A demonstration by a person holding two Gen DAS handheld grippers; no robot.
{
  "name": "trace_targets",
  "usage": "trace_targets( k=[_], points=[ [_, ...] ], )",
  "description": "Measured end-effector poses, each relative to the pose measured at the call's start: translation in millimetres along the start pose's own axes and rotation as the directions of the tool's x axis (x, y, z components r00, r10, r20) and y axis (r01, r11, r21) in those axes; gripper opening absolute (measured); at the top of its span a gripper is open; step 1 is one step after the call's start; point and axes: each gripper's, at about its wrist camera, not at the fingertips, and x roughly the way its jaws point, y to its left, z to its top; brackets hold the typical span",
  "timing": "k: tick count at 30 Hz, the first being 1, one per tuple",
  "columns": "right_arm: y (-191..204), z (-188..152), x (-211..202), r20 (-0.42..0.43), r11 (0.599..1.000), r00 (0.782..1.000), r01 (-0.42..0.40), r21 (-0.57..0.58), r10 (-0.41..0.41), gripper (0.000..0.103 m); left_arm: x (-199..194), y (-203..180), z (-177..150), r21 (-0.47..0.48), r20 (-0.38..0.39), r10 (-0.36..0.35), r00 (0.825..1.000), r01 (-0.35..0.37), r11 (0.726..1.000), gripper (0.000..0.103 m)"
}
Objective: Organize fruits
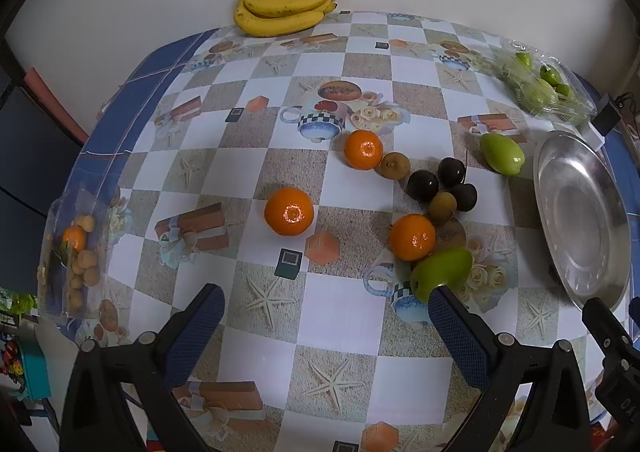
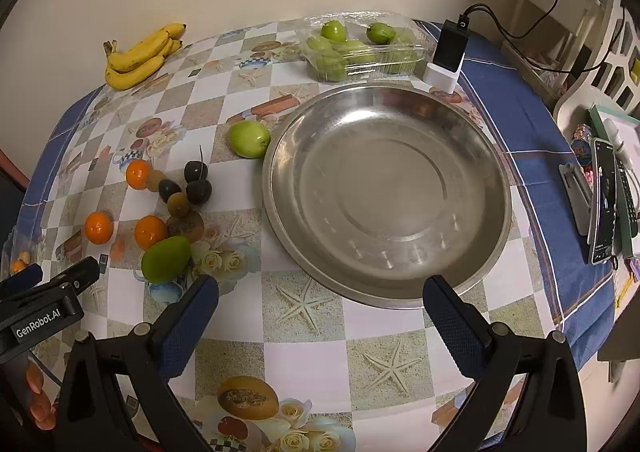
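Observation:
Three oranges (image 1: 289,211) (image 1: 412,237) (image 1: 363,149) lie on the patterned tablecloth among dark cherries (image 1: 423,185), small brown fruits (image 1: 395,165) and two green fruits (image 1: 441,271) (image 1: 501,153). A steel plate (image 2: 386,192) sits empty to their right. Bananas (image 1: 285,8) rest at the far edge by the wall. My left gripper (image 1: 324,304) hovers open above the cloth, nothing between its fingers; its right finger (image 1: 460,336) is just in front of the near green fruit. My right gripper (image 2: 320,296) is open over the plate's near rim, empty.
A clear box of green fruits (image 2: 360,48) stands behind the plate, beside a black charger on a white base (image 2: 446,52). A clear bag with small fruits (image 1: 78,252) lies at the table's left edge. A phone on a stand (image 2: 602,204) and clutter sit off to the right.

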Motion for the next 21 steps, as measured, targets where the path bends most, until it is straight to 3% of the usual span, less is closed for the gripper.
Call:
trace_targets(
  k=[21],
  points=[
    [-0.4, -0.2, 3.0, -0.020, 1.000, 1.000, 0.015, 0.004, -0.015, 0.102, 2.9, 0.3, -1.7, -0.005, -0.014, 0.000, 1.000, 0.000, 1.000, 0.103]
  ],
)
